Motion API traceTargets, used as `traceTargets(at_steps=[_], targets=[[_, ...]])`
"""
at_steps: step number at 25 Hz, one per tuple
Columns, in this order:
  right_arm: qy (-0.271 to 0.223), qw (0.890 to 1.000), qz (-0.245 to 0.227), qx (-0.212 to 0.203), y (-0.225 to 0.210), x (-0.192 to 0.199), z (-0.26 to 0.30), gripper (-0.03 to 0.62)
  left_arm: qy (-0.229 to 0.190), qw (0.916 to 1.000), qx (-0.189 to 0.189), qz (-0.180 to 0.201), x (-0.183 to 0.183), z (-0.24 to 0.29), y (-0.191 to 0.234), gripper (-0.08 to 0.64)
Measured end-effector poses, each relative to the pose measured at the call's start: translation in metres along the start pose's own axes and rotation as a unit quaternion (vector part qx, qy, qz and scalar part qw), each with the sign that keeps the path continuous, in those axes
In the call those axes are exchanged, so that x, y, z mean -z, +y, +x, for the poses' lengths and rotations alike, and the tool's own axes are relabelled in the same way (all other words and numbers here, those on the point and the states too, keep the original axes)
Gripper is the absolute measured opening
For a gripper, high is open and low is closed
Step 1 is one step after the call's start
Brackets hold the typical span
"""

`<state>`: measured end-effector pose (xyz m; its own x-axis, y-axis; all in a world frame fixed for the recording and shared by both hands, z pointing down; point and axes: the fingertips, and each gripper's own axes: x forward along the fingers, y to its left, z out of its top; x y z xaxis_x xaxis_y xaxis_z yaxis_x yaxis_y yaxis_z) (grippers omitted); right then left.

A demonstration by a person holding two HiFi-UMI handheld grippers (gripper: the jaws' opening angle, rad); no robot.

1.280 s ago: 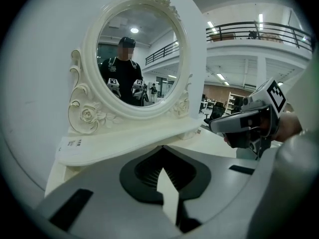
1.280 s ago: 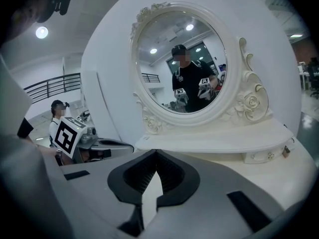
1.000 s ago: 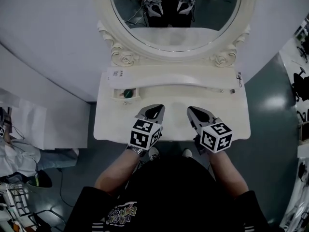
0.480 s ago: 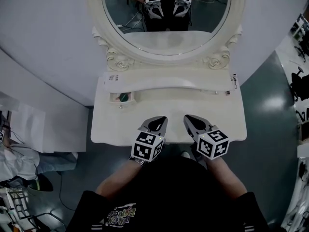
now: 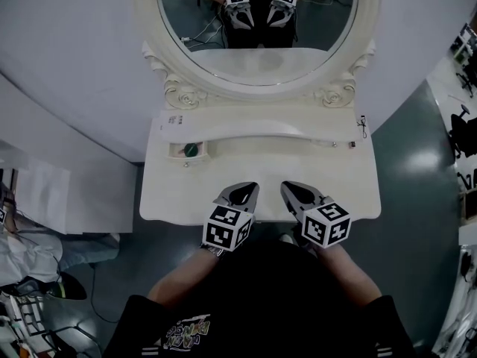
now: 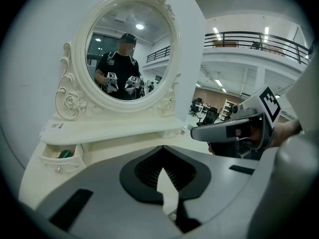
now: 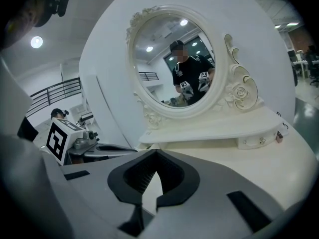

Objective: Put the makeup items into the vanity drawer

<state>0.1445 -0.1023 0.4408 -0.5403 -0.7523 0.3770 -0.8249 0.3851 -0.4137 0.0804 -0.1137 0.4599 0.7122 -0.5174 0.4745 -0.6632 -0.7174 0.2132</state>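
The white vanity (image 5: 261,166) has a small drawer (image 5: 186,152) pulled open at its left end, and a round green item (image 5: 191,150) lies inside it. In the left gripper view the same green item (image 6: 65,154) shows in that drawer (image 6: 57,159). My left gripper (image 5: 246,189) and right gripper (image 5: 289,189) hover side by side over the front of the tabletop, both shut and empty. The left gripper's jaws (image 6: 162,148) meet at the tip. So do the right gripper's jaws (image 7: 155,152).
The oval mirror (image 5: 257,21) rises behind the shelf and reflects both grippers. A small shut drawer (image 7: 259,141) sits at the right end, with a small tag (image 5: 362,125) hanging beside it. A white wall curves behind the vanity, and dark floor (image 5: 417,162) lies to the right.
Both grippers have pulled back toward the table's front edge and drawn a little closer together. Their jaws stay shut. The drawer and the green item have not moved.
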Motion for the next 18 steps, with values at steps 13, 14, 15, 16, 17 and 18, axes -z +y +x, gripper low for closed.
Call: traceTargets(at_steps=[13, 14, 15, 16, 17, 18], targets=[[0.007, 1.000, 0.001, -0.004, 0.003, 0.004, 0.009, 0.029, 0.006, 1.0000, 0.002, 0.002, 0.001, 0.002, 0.007, 0.008], [0.008, 1.000, 0.002, -0.005, 0.004, 0.004, 0.010, 0.029, 0.006, 1.0000, 0.002, 0.003, 0.002, 0.002, 0.007, 0.008], [0.008, 1.000, 0.002, -0.005, 0.004, 0.004, 0.011, 0.029, 0.006, 1.0000, 0.003, 0.004, 0.001, 0.001, 0.007, 0.008], [0.009, 1.000, 0.002, -0.006, 0.005, 0.004, 0.012, 0.029, 0.006, 1.0000, 0.003, 0.004, 0.001, 0.001, 0.008, 0.008], [0.010, 1.000, 0.002, -0.007, 0.006, 0.005, 0.013, 0.029, 0.006, 1.0000, 0.003, 0.005, 0.001, 0.001, 0.008, 0.008], [0.010, 1.000, 0.002, -0.008, 0.006, 0.005, 0.014, 0.029, 0.006, 1.0000, 0.003, 0.005, 0.002, 0.001, 0.009, 0.008]])
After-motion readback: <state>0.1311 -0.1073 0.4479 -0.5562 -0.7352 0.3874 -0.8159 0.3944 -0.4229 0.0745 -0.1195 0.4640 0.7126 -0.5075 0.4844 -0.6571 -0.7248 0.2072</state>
